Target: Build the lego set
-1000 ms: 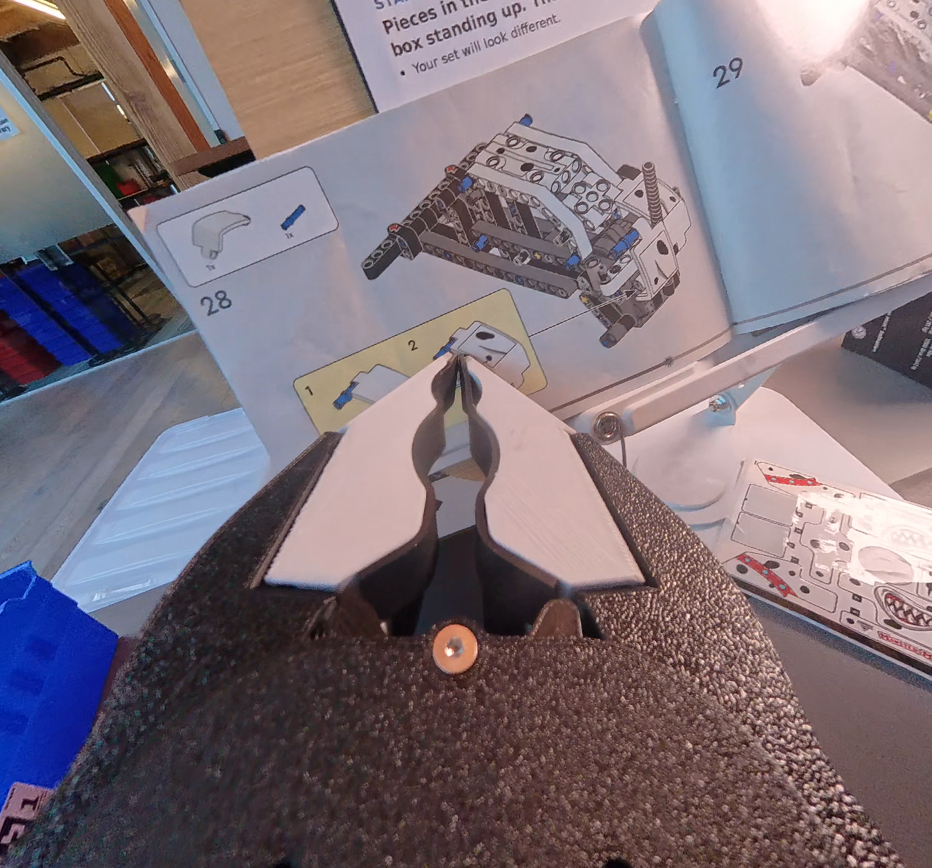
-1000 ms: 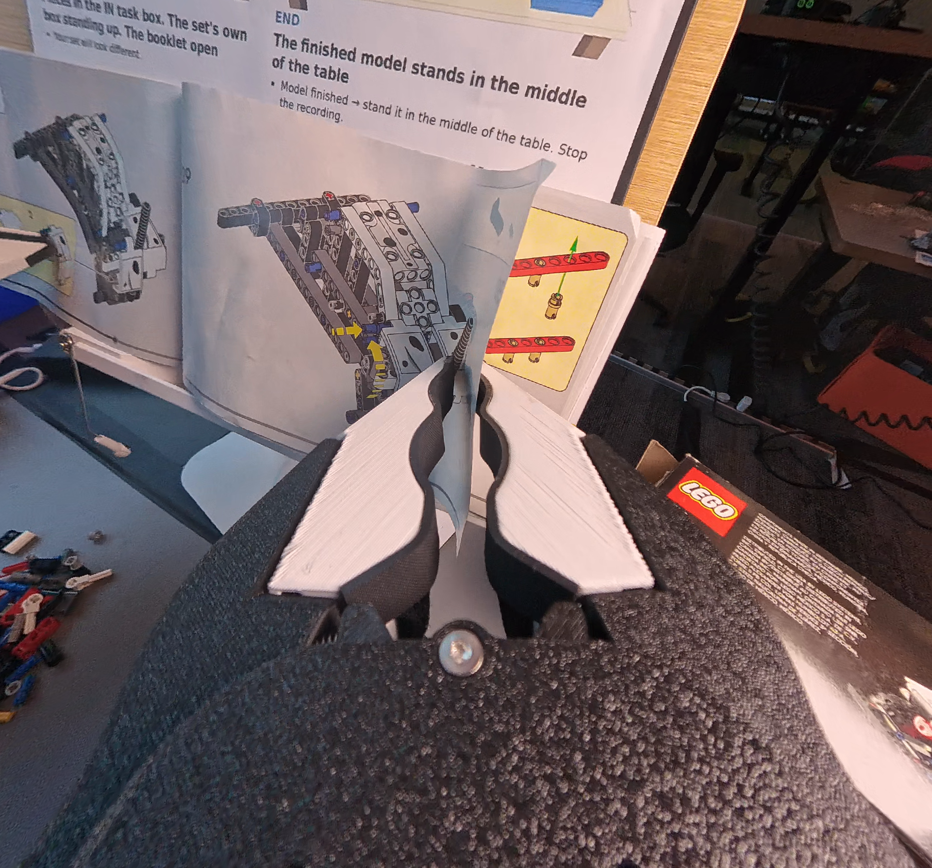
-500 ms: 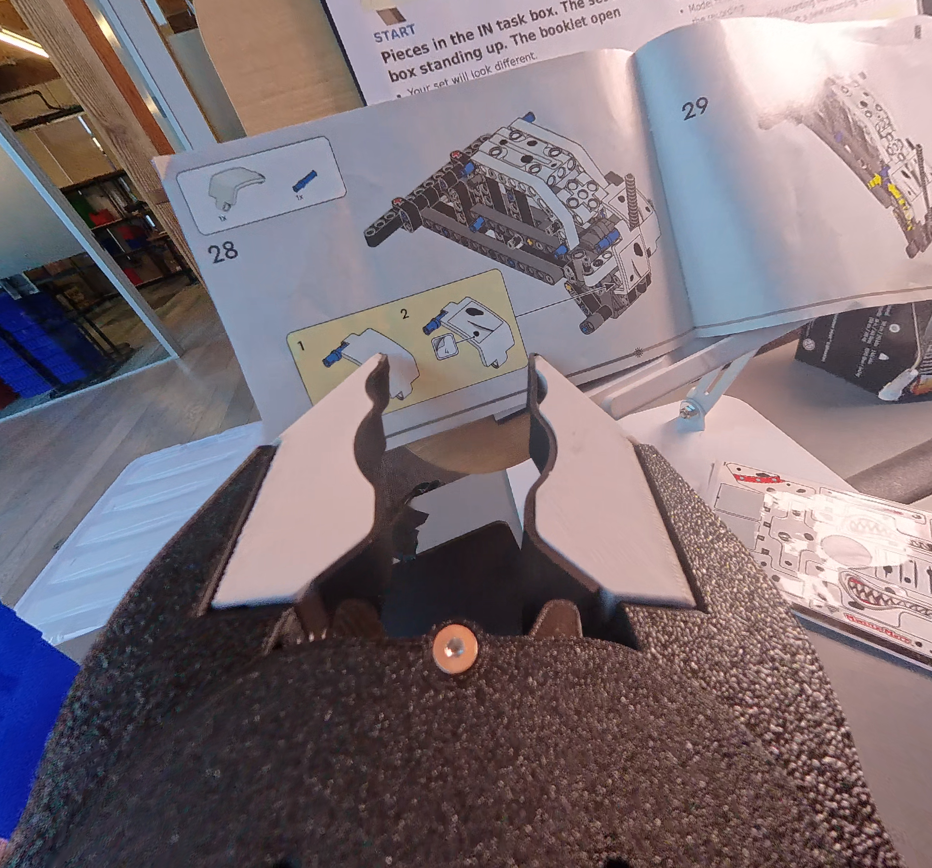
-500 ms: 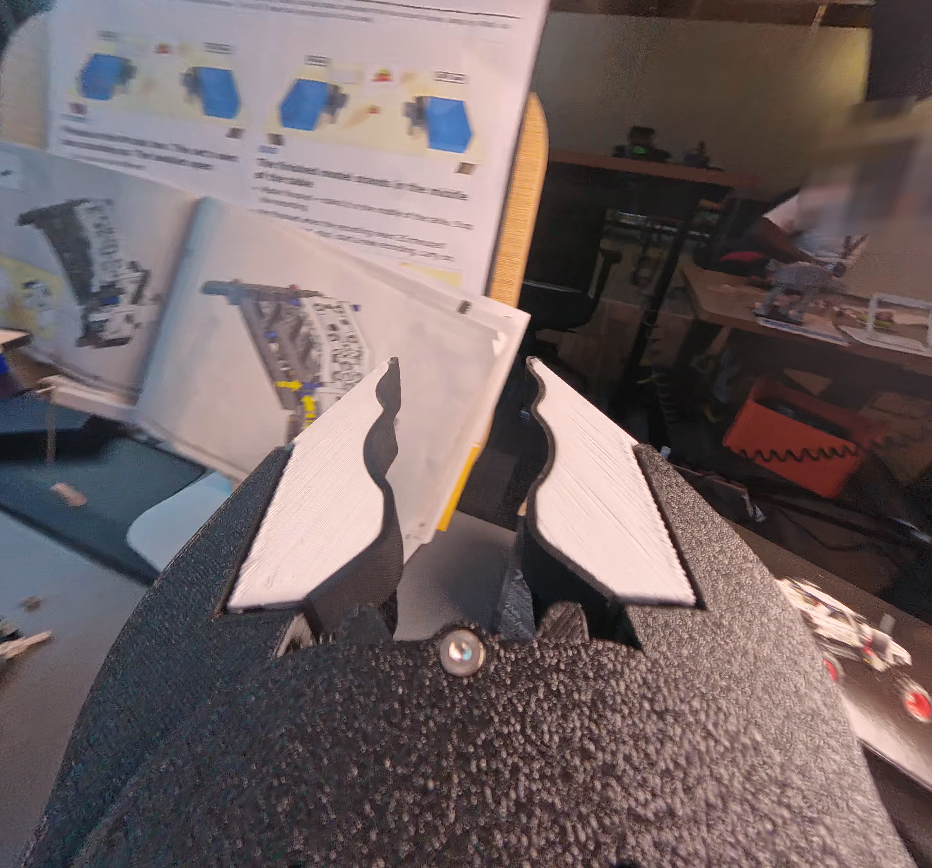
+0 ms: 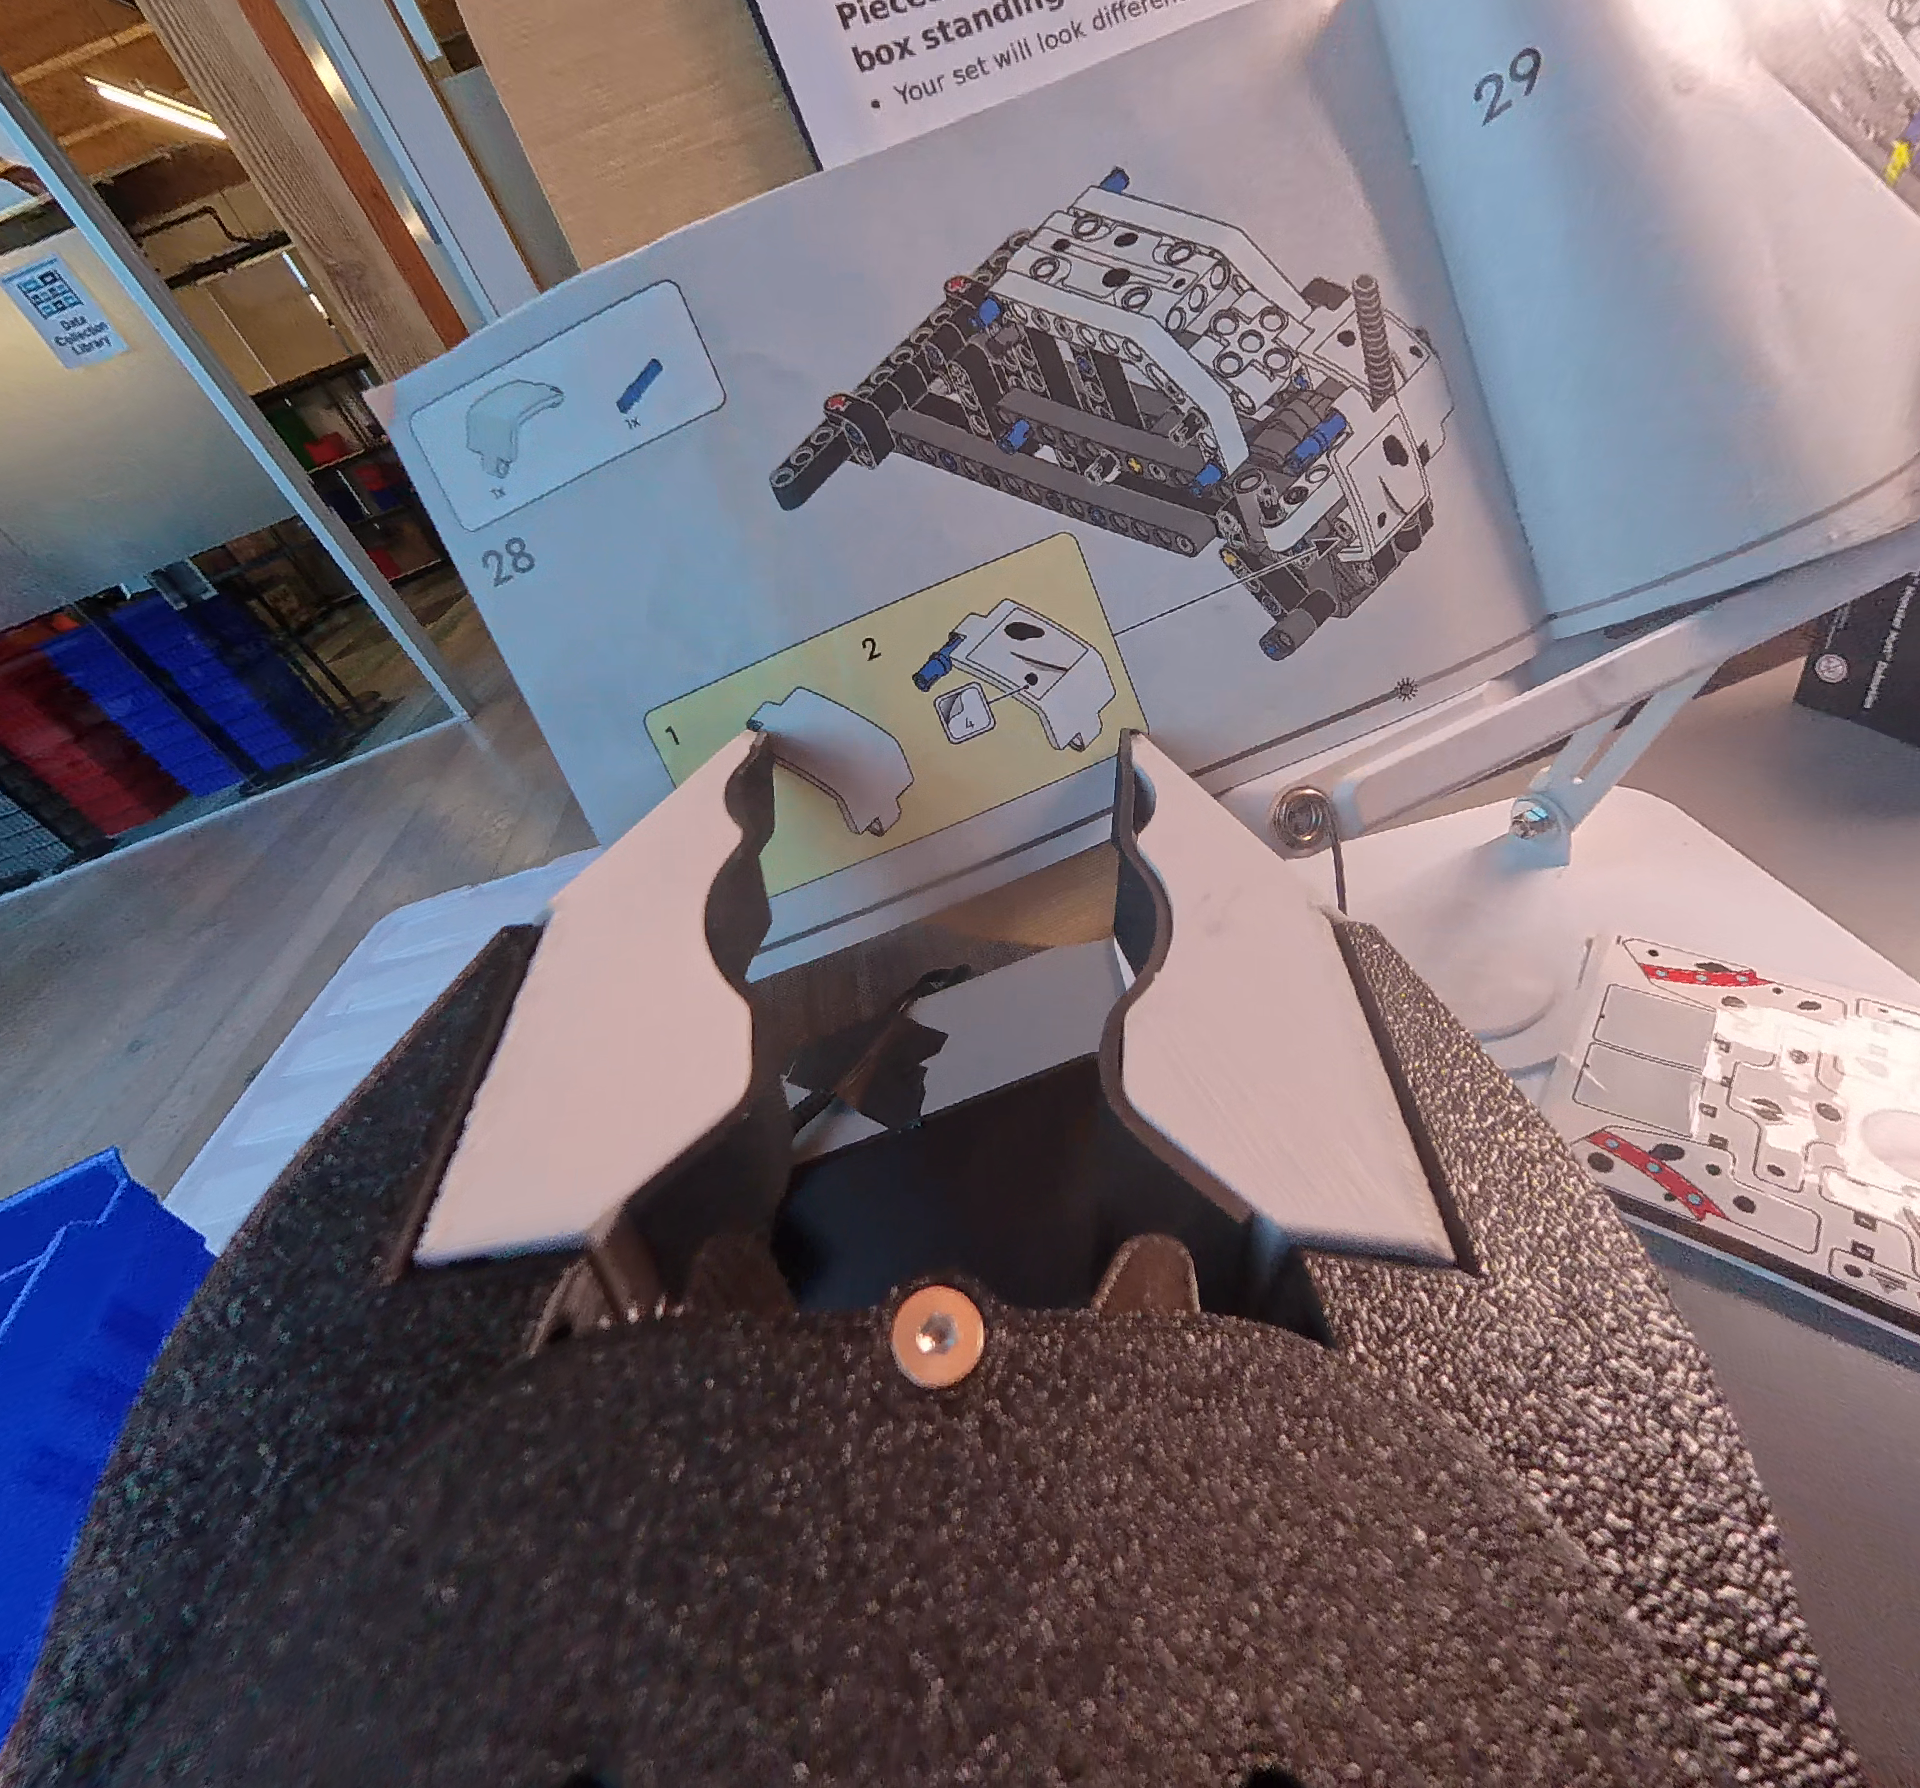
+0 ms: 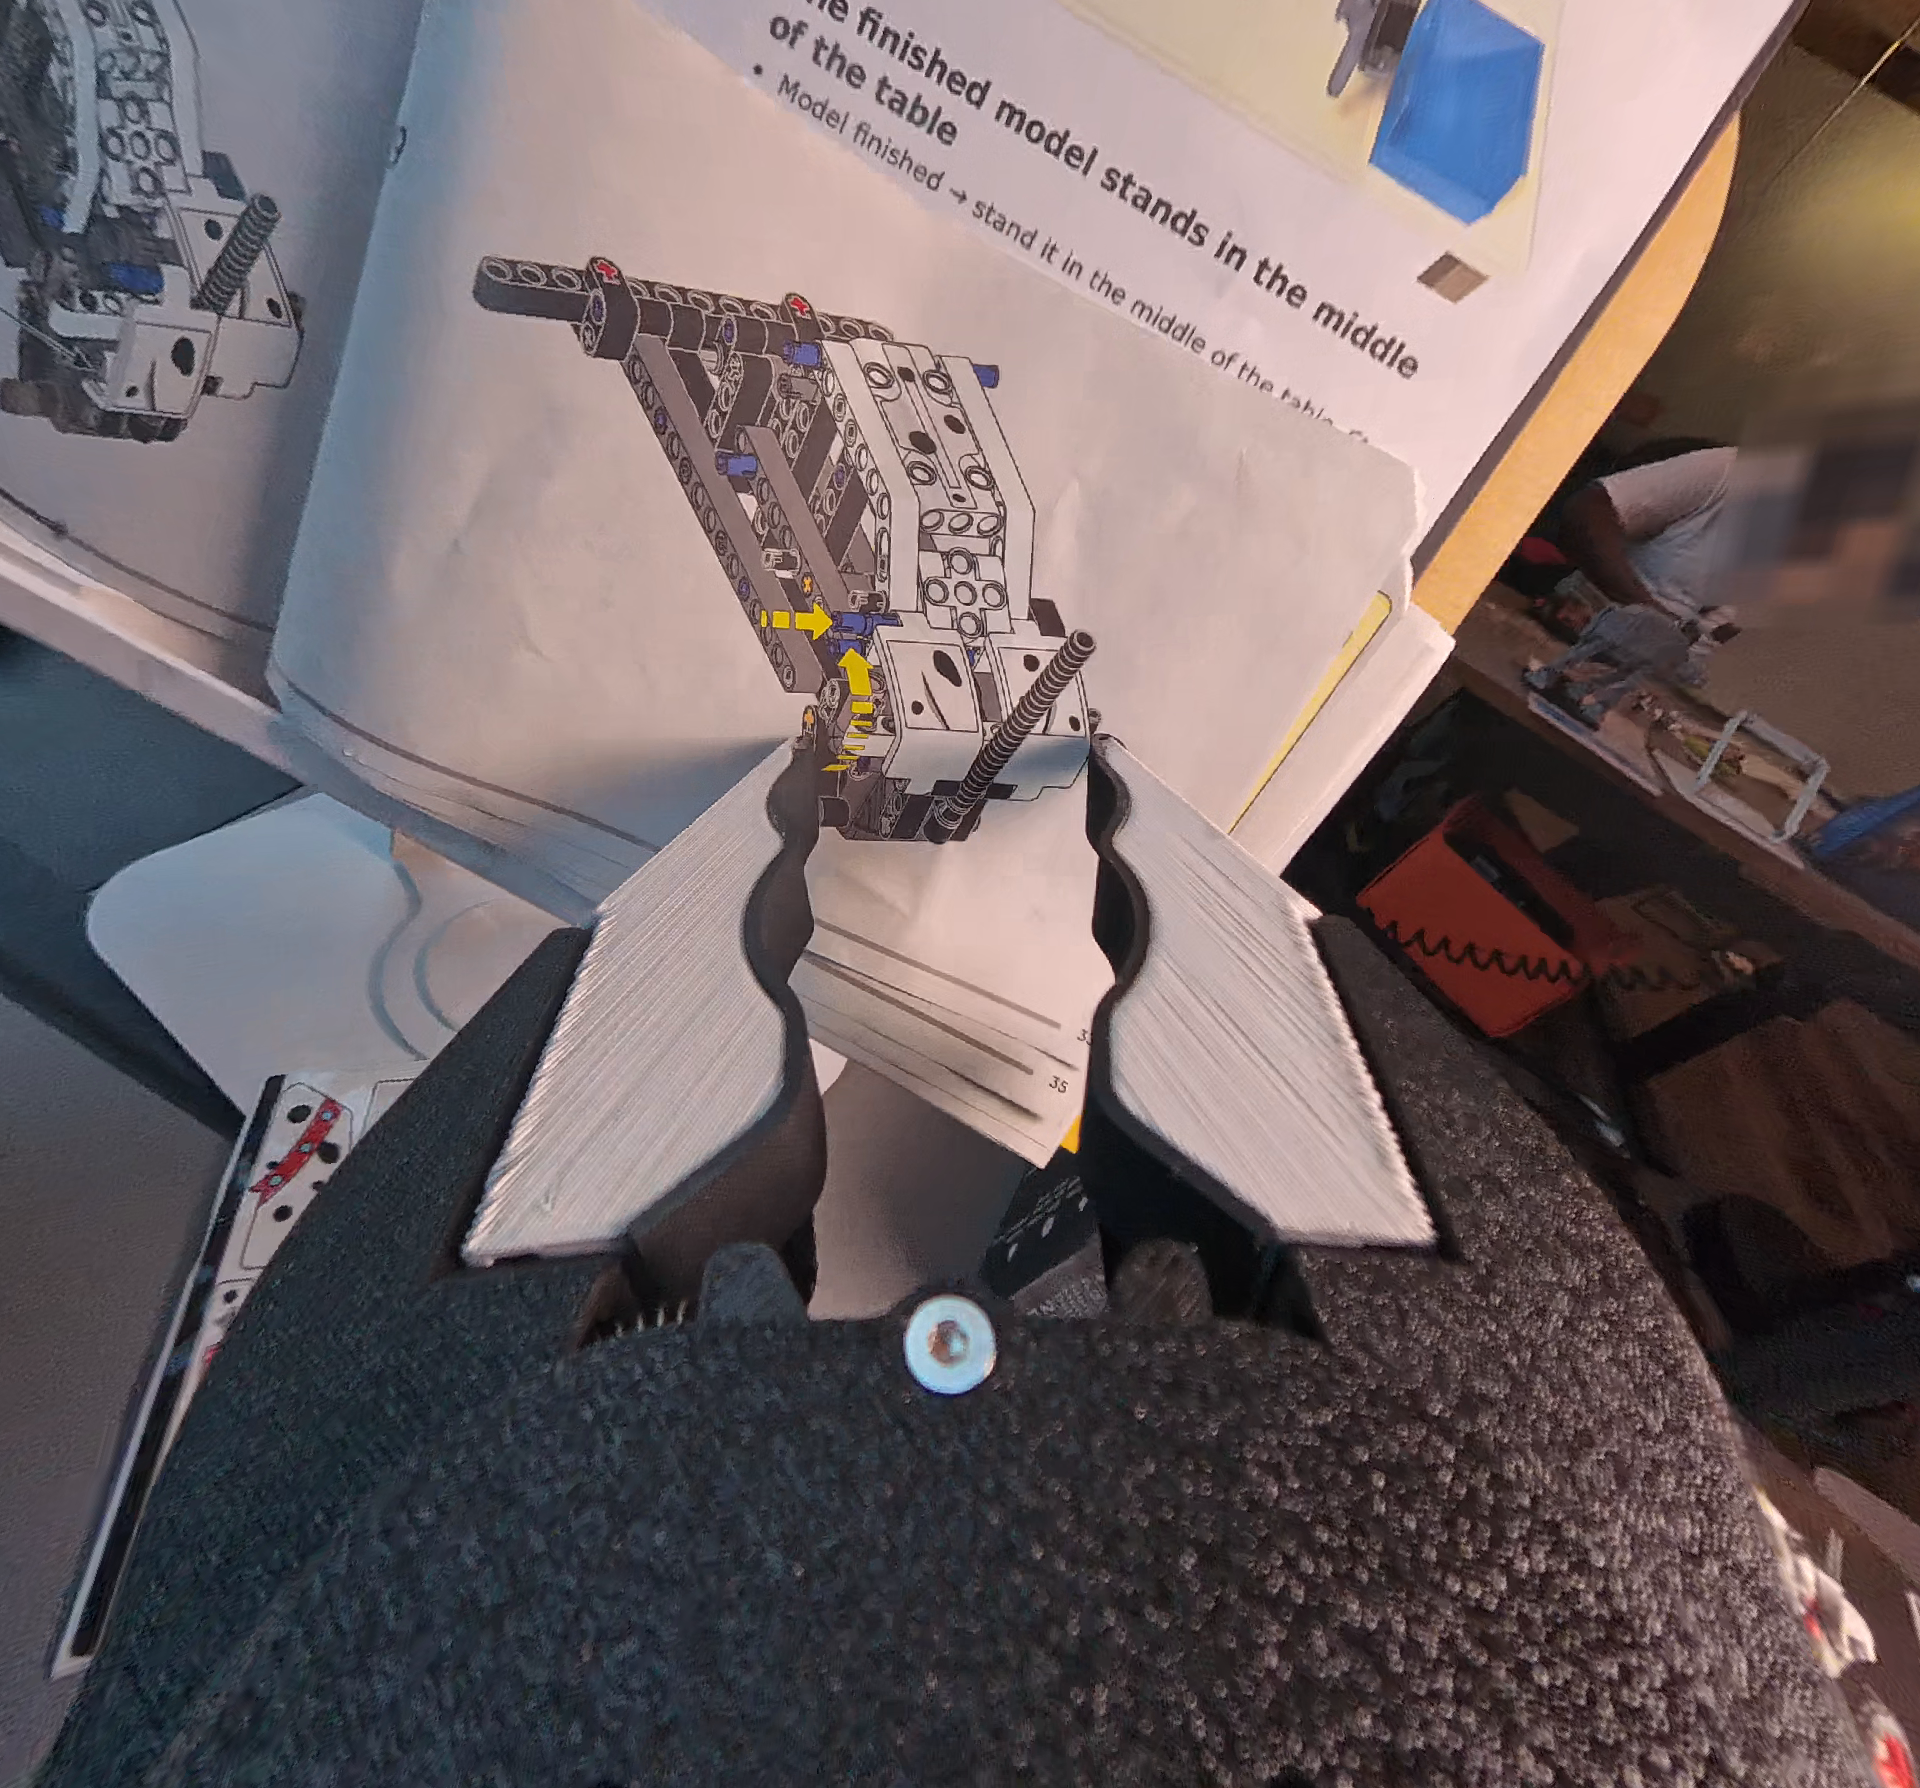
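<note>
The instruction booklet point(image 5: 935, 491) stands open on a white stand point(image 5: 1455, 741), with a build drawing on each page. My left gripper point(image 5: 943, 751) is open and empty, its tips just in front of the left page's lower edge. My right gripper point(image 6: 935, 756) is open and empty, its tips in front of the lower part of the right page point(image 6: 623, 543), which lies slightly bowed on the pages behind it. No bricks or model show in either view.
A printed poster point(image 6: 1143, 76) stands behind the booklet. A sticker sheet point(image 5: 1766, 1115) lies right of the stand base point(image 6: 260, 938). A blue bin point(image 5: 73, 1323) and a white tray point(image 5: 343, 1011) are at the left. A black box point(image 5: 1860, 658) stands at the right.
Both grippers were shut and have opened. The right one let go of the page corner it pinched, and the page now lies back. Both have come closer to the booklet again.
</note>
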### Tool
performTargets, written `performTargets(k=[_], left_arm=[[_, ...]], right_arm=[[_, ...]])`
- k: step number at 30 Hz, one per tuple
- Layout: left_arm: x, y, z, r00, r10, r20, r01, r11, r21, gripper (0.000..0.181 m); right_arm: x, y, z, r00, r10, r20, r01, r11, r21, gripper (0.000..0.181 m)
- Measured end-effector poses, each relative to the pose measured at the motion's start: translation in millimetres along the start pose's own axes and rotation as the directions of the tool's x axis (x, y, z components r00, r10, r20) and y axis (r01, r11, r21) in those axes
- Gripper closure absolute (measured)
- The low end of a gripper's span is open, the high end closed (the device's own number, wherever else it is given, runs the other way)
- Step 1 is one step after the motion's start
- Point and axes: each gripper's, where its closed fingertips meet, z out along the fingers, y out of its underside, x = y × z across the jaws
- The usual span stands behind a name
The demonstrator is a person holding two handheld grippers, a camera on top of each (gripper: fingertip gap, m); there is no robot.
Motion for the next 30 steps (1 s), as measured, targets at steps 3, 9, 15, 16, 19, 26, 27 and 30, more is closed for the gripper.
performTargets(k=[3, 9, 15, 16, 19, 26, 27, 30], left_arm=[[-1.4, 2.8, -1.6, 1.000, -0.020, 0.006, 0.020, 1.000, -0.004, 0.115], [-0.6, -2.0, -3.0, 1.000, -0.022, 0.001, 0.022, 1.000, 0.015, 0.109], [4.9, -5.1, 2.3, 1.000, -0.020, -0.007, 0.020, 1.000, 0.011, 0.101], [5.8, -4.7, 3.1, 1.000, -0.022, -0.006, 0.022, 1.000, 0.011, 0.102], [7.5, -4.5, 3.8, 1.000, -0.017, 0.007, 0.017, 1.000, 0.009, 0.104], [23.4, -7.0, 2.0, 0.999, 0.035, -0.041, -0.036, 0.999, -0.016, 0.178], [30.7, -9.1, 1.5, 0.997, 0.027, -0.078, -0.029, 0.999, -0.015, 0.180], [49.9, -30.5, -6.5, 0.987, -0.011, -0.158, 0.019, 0.998, 0.054, 0.181]], right_arm=[[4.2, -7.8, 4.6, 0.998, -0.058, -0.021, 0.058, 0.998, 0.018, 0.129], [-0.4, 4.4, -0.3, 0.998, -0.028, -0.053, 0.031, 0.997, 0.065, 0.136], [-2.4, 3.7, -9.0, 0.999, -0.018, -0.047, 0.023, 0.996, 0.092, 0.133], [-2.5, 4.9, -10.8, 0.999, -0.010, -0.042, 0.014, 0.996, 0.085, 0.133], [-9.6, 15.3, -12.4, 0.999, 0.044, 0.008, -0.045, 0.998, 0.039, 0.130], [-12.3, 14.5, -8.3, 0.999, 0.022, 0.037, -0.024, 0.998, 0.059, 0.128], [-10.1, 12.2, -7.3, 0.999, 0.010, 0.033, -0.012, 0.998, 0.061, 0.127], [1.9, 1.0, -5.1, 0.999, -0.038, 0.001, 0.038, 0.996, 0.082, 0.129]])
